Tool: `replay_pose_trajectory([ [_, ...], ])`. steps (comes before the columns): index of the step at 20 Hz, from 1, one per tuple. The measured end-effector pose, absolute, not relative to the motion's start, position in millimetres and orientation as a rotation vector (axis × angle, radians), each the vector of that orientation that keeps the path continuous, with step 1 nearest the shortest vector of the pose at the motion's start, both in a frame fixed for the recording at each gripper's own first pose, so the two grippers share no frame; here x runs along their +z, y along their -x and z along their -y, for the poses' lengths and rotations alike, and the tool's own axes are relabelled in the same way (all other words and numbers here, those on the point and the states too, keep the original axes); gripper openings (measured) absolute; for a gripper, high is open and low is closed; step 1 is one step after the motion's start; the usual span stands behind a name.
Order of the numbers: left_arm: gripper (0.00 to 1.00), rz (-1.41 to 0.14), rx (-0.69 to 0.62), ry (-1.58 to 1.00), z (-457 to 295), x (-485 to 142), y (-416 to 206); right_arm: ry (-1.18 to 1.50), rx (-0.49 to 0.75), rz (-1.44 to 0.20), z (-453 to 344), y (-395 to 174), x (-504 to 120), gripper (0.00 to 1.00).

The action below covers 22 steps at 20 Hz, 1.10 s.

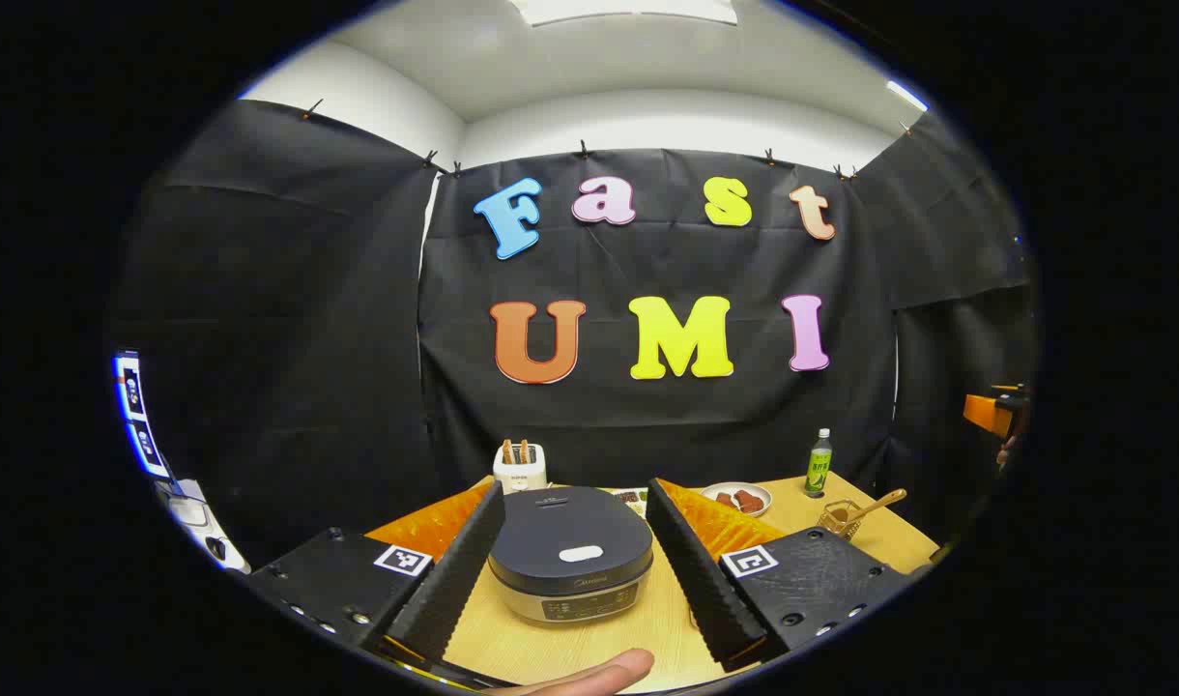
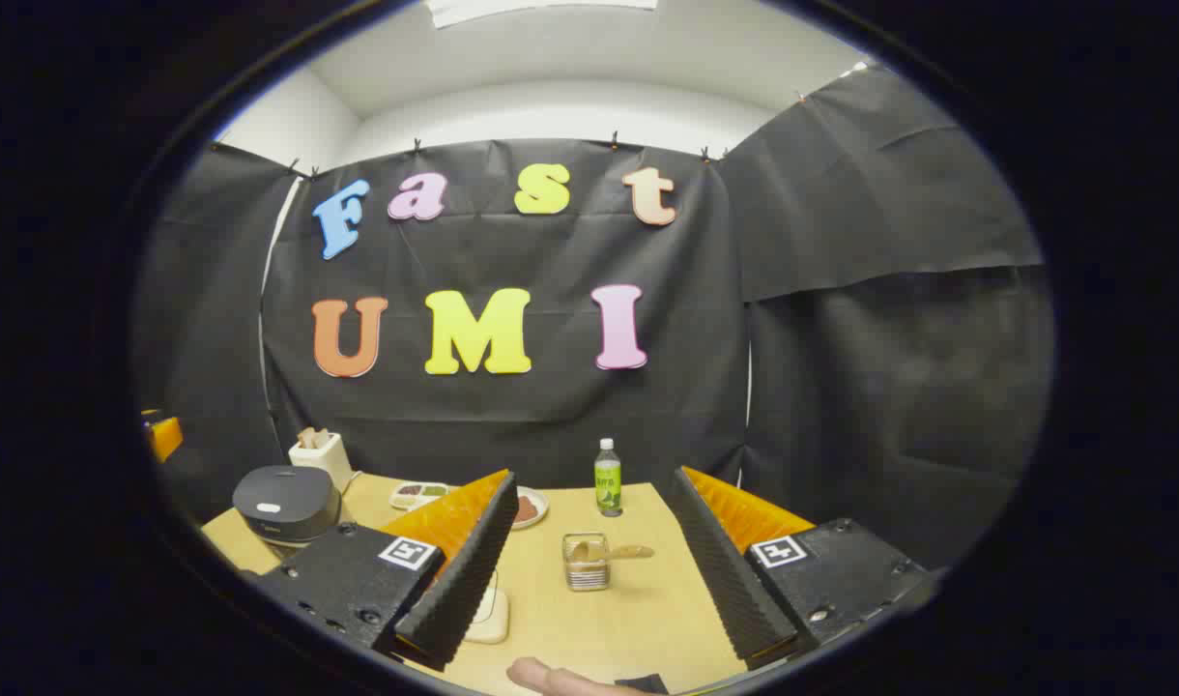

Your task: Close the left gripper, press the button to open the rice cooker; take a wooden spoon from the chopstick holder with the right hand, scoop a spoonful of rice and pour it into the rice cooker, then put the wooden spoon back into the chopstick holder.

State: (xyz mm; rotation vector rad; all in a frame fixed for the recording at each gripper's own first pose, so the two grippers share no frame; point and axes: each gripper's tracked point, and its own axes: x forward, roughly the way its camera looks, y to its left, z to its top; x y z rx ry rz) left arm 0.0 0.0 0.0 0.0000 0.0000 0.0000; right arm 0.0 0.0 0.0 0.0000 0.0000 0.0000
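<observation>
Rice cooker (image 1: 570, 565) round, dark-lidded, shut, between wide-spread fingers of empty left gripper (image 1: 572, 580); right gripper (image 2: 594, 580) likewise agape.

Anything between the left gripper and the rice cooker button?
Nothing visible. In the left gripper view the left gripper is open, with the rice cooker straight ahead between its fingers, lid shut, white button on top uncovered. Bare table lies before it.

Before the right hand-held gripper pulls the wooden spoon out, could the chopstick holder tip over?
Probably somewhat: the chopstick holder looks small and light, and the wooden spoon leans out over its rim. The spoon itself looks rigid, so a straight upward pull should help.
</observation>
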Motion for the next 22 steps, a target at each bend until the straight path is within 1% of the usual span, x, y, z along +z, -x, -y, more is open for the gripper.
replay_pose_trajectory([
  [3, 0.94, 0.007, -0.024, 0.024, 5.0, 4.0, 0.8, -0.004, 0.011, 0.009, 1.1, 6.2, 4.4, 1.0],
  [15, 0.94, 0.014, -0.036, 0.004, 5.0, 0.2, -4.1, 0.006, 0.035, 0.027, -2.2, 15.2, 11.2, 1.0],
  [18, 0.93, 0.0, -0.039, 0.003, 4.9, -6.1, -10.5, -0.045, 0.036, 0.047, 1.6, 17.8, 12.8, 1.0],
  [19, 0.92, -0.005, -0.046, -0.002, 6.6, -8.0, -12.6, -0.068, 0.033, 0.059, 3.5, 18.2, 13.6, 1.0],
  [21, 0.85, -0.022, -0.055, -0.023, 6.8, -16.3, -19.1, -0.086, 0.026, 0.081, 7.9, 16.9, 14.4, 1.0],
  [22, 0.78, -0.031, -0.057, -0.037, 7.1, -20.0, -22.5, -0.077, 0.023, 0.076, 9.0, 15.5, 12.1, 1.0],
])
